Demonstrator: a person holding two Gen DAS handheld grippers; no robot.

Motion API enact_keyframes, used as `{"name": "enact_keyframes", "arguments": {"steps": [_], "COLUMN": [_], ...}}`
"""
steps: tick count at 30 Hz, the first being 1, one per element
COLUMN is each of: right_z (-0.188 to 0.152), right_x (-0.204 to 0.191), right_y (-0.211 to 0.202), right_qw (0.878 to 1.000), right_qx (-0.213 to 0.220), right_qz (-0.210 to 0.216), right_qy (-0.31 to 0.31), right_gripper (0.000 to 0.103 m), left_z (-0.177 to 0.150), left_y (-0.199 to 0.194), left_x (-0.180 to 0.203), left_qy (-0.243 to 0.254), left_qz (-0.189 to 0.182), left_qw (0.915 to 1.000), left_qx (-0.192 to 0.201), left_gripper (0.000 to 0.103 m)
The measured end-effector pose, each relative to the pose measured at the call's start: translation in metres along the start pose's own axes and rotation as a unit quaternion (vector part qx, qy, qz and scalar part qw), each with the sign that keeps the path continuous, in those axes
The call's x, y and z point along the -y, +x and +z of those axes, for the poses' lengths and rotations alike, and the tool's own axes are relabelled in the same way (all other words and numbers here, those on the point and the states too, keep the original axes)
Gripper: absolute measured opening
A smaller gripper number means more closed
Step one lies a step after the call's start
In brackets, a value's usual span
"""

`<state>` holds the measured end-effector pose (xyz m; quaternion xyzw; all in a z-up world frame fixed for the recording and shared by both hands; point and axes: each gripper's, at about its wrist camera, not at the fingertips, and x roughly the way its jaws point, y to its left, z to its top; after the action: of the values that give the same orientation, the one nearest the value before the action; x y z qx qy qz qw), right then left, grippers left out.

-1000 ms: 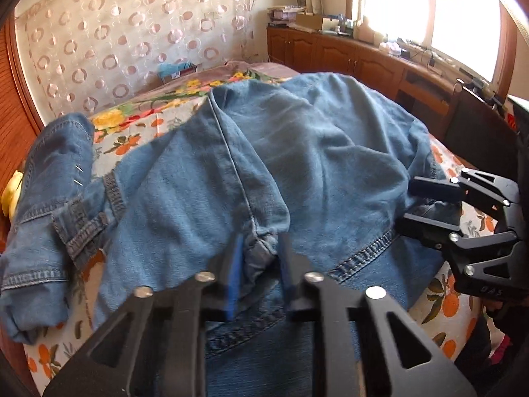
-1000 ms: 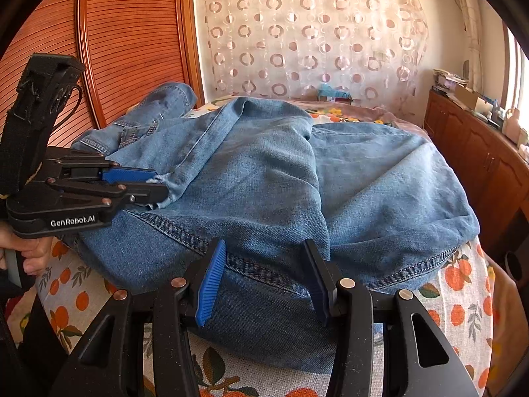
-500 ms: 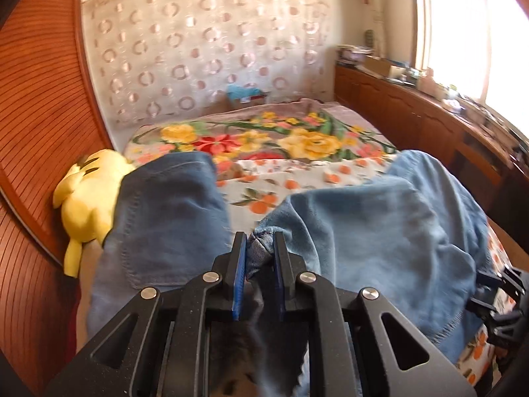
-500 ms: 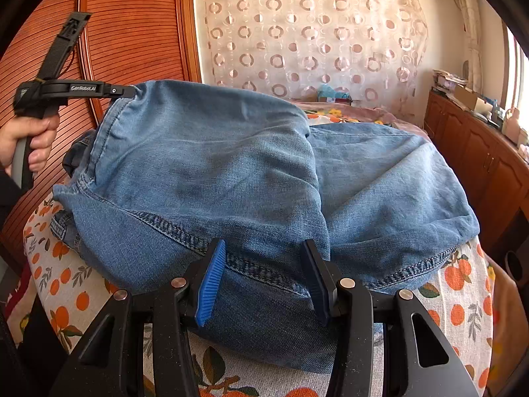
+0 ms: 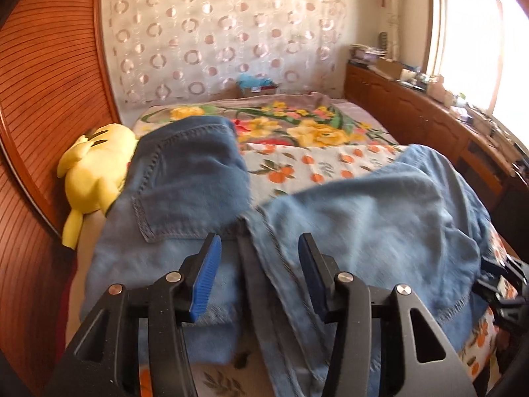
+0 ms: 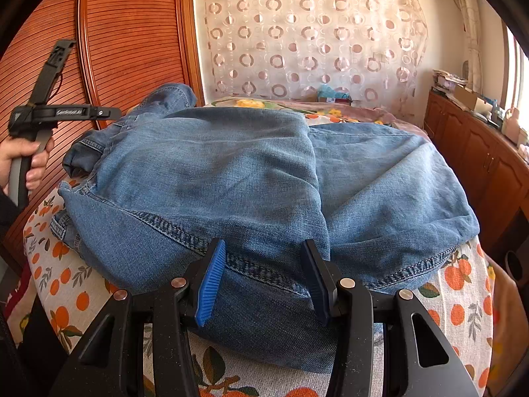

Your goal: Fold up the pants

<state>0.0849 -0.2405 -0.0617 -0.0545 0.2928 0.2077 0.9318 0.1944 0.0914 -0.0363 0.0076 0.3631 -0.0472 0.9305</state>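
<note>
Blue jeans lie folded over on the bed, one layer doubled across the other. My left gripper hovers over the left part of the jeans. Its jaws are opening, and a loose seam edge lies between them with no pad pressing on it. In the right wrist view a hand holds the left gripper level above the jeans' far left corner. My right gripper stands open over the near stitched hem, with flat denim between its fingers. Its tip shows at the edge of the left wrist view.
The bed sheet has an orange-fruit print, with a floral blanket farther back. A yellow plush toy lies against the slatted wooden wall on the left. A wooden cabinet with clutter runs along the right.
The left gripper, shut on a jeans edge, carried it up and across to the left, then opened and let it drop. The right gripper has not moved.
</note>
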Motion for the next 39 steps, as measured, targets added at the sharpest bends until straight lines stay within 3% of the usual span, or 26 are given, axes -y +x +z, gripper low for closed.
{"name": "enact_keyframes", "arguments": {"steps": [9,18,22,25,28,33,39], "right_z": [0.000,0.000,0.000,0.000,0.000,0.000,0.000], "right_x": [0.000,0.000,0.000,0.001,-0.001,0.000,0.000], "right_y": [0.000,0.000,0.000,0.001,0.001,0.001,0.001], "right_qw": [1.000,1.000,1.000,1.000,1.000,1.000,1.000], "right_qx": [0.000,0.000,0.000,0.000,0.000,0.000,0.001], "right_qz": [0.000,0.001,0.001,0.001,0.002,0.002,0.006], "right_qy": [0.000,0.000,0.001,0.000,0.001,0.001,0.006], "right_gripper": [0.049,0.049,0.049,0.049,0.049,0.049,0.049], "left_z": [-0.054,-0.092,-0.095,-0.096,-0.098,-0.097,-0.091], "left_y": [-0.020,-0.012,-0.012,-0.016,-0.019,-0.027,-0.061], "left_x": [0.036,0.041,0.041,0.042,0.042,0.041,0.039], "left_qy": [0.047,0.038,0.029,0.033,0.037,0.040,0.036], "left_qz": [-0.038,-0.045,-0.050,-0.057,-0.057,-0.065,-0.075], "left_qw": [0.9980,0.9966,0.9970,0.9971,0.9972,0.9969,0.9961], "left_qx": [-0.022,-0.057,-0.051,-0.038,-0.032,-0.018,0.028], "left_gripper": [0.050,0.049,0.047,0.030,0.024,0.022,0.021]}}
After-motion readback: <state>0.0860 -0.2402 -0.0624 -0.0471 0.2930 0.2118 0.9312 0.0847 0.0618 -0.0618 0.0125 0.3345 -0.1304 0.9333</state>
